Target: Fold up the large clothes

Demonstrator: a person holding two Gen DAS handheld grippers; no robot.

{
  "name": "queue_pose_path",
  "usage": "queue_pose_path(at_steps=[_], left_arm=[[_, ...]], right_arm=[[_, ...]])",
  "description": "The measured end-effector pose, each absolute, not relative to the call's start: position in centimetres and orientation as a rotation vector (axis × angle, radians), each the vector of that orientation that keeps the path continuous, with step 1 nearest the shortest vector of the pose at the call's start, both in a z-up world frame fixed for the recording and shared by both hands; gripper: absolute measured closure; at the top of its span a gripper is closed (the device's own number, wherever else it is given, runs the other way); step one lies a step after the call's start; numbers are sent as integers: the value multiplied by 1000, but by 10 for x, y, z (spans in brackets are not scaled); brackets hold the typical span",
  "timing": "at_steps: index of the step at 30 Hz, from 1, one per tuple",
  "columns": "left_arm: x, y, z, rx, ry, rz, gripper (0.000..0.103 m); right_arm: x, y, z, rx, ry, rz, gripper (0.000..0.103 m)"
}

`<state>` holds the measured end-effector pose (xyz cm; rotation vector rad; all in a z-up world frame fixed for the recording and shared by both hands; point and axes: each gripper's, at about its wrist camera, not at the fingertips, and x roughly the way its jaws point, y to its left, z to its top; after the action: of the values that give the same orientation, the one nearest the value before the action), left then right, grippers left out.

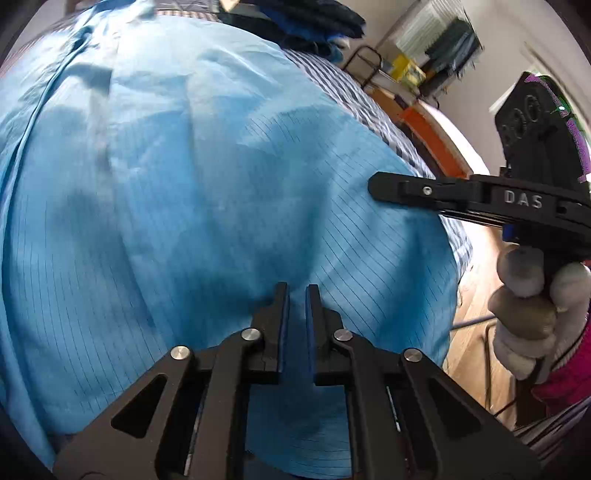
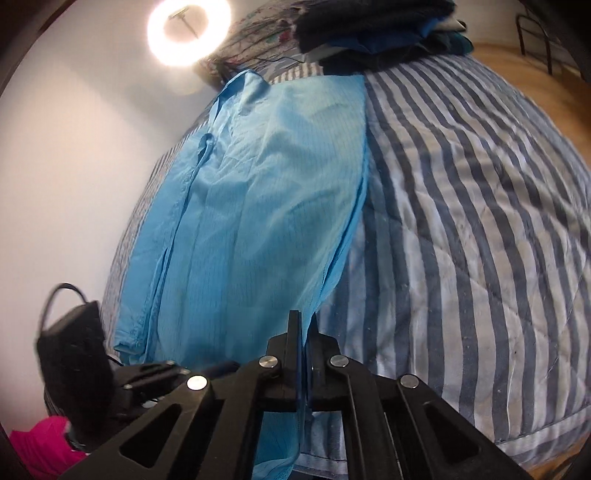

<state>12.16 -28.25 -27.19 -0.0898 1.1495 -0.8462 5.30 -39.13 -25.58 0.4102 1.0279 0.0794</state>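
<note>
**Both tools clamped on the blue garment**

Right tool [image 2: 303, 325] pinches the light-blue pinstriped thin-fabric garment [image 2: 258, 192] at its edge; left tool [image 1: 296, 295] nips its near hem; garment lies spread over the striped grey-and-white quilted bed [image 2: 461, 221]; dark folded clothes [image 2: 373, 29] stacked beyond.

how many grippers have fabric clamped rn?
2. The left gripper pinches the near hem of the light blue pinstriped garment; the right gripper is shut on its side edge. Contact under the pads is partly hidden.
</note>
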Motion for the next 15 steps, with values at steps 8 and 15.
queue_pose_path(at_steps=[8, 15], left_arm=[[120, -217, -205, -226, 1035, -835, 97], [139, -116, -153, -347, 894, -698, 97]], right_arm=[[75, -332, -217, 101, 1031, 117, 103], [96, -269, -210, -137, 1057, 205, 103]])
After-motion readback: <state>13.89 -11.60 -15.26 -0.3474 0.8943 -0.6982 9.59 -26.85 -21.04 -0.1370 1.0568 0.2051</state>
